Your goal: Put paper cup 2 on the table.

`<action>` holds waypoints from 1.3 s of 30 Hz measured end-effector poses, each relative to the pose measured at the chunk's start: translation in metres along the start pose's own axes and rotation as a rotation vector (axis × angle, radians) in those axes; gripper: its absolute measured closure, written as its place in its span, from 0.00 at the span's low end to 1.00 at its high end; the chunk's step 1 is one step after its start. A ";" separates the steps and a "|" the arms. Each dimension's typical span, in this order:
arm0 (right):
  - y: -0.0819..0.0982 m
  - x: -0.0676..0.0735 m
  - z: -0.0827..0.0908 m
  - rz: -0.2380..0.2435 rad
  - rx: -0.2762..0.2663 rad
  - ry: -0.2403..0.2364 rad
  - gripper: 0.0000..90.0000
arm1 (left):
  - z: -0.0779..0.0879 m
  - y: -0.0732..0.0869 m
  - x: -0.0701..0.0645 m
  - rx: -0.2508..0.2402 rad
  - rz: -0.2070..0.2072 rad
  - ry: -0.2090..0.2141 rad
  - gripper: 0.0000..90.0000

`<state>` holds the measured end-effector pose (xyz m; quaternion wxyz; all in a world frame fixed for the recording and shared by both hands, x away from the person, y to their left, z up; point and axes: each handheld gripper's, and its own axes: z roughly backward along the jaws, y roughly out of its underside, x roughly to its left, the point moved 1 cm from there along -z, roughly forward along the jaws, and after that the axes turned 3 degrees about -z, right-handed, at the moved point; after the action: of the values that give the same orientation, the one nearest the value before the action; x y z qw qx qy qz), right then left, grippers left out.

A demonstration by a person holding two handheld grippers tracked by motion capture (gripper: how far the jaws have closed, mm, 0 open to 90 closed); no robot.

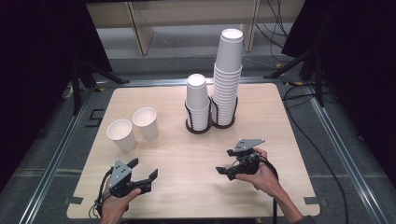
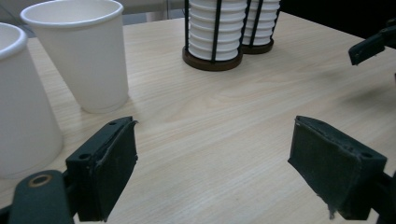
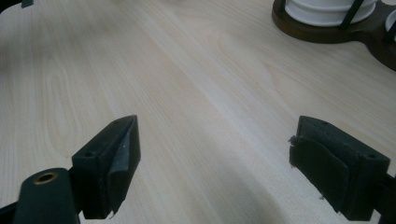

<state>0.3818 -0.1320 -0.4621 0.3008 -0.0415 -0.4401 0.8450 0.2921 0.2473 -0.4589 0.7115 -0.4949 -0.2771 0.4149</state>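
Two loose white paper cups stand upright side by side at the table's left. In the left gripper view they rise close at the left, the nearer cup and the farther cup. My left gripper hovers near the front edge, just in front of the cups, open with nothing between its jaws. My right gripper is held at the front right, pointing left across bare wood, open and empty too.
A dark wire holder at mid-table carries a short stack of upside-down cups and a tall stack. The wooden table has rounded corners, and dark floor and cables surround it.
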 end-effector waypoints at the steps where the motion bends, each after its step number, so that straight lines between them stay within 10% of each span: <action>1: 0.000 -0.001 0.000 0.002 -0.003 0.006 0.18 | 0.000 0.000 -0.001 -0.004 -0.002 0.009 0.16; 21: 0.020 0.025 0.024 -0.021 -0.061 0.031 0.18 | 0.000 0.002 -0.007 -0.030 -0.032 0.113 0.16; 39: 0.045 0.040 0.036 -0.067 -0.045 0.054 0.17 | -0.003 0.005 -0.004 -0.007 -0.047 0.120 0.16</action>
<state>0.3159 -0.1555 -0.4665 0.3396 -0.0561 -0.4518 0.8230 0.2909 0.2429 -0.4642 0.7346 -0.5147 -0.2467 0.3669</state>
